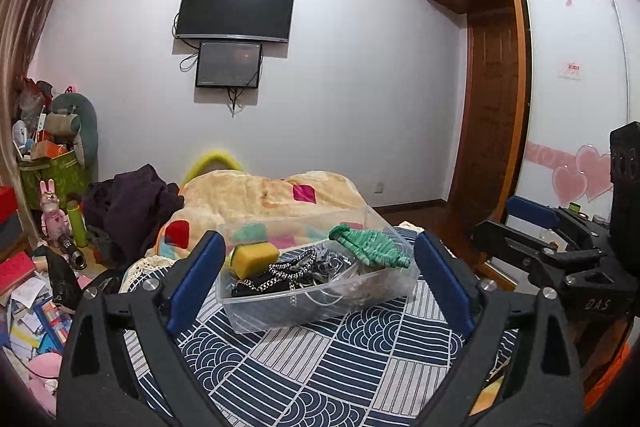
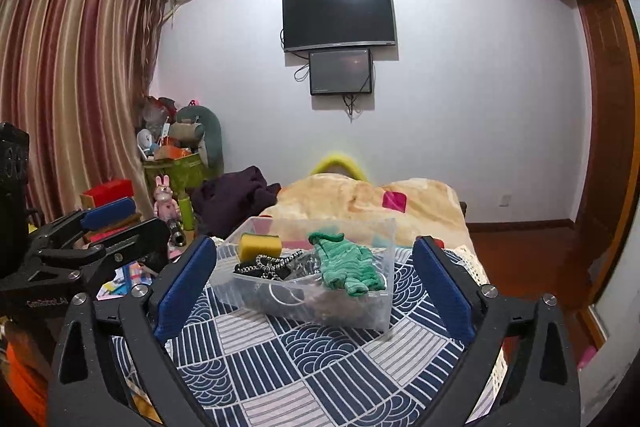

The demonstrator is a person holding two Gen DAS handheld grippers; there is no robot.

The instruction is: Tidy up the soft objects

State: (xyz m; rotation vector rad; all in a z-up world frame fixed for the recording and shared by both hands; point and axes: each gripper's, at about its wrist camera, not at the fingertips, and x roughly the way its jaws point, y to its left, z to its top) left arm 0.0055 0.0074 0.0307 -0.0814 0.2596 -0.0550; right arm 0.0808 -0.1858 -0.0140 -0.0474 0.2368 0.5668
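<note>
A clear plastic bin (image 1: 280, 319) (image 2: 320, 311) stands on the bed's blue patterned cover. In it lie a yellow sponge (image 1: 256, 258) (image 2: 260, 246), a green knitted cloth (image 1: 370, 245) (image 2: 346, 267) draped over the rim, and dark braided cords (image 1: 288, 273) (image 2: 268, 263). My left gripper (image 1: 318, 275) is open and empty, its fingers on either side of the bin, short of it. My right gripper (image 2: 314, 281) is open and empty, also facing the bin. Each gripper shows at the edge of the other's view.
A cream blanket (image 1: 260, 195) with coloured patches lies beyond the bin, a dark purple garment (image 1: 132, 203) to its left. The floor at left holds papers, a pink rabbit figure (image 1: 52, 215) and a green box (image 1: 52, 171). A wardrobe (image 1: 496, 107) stands right.
</note>
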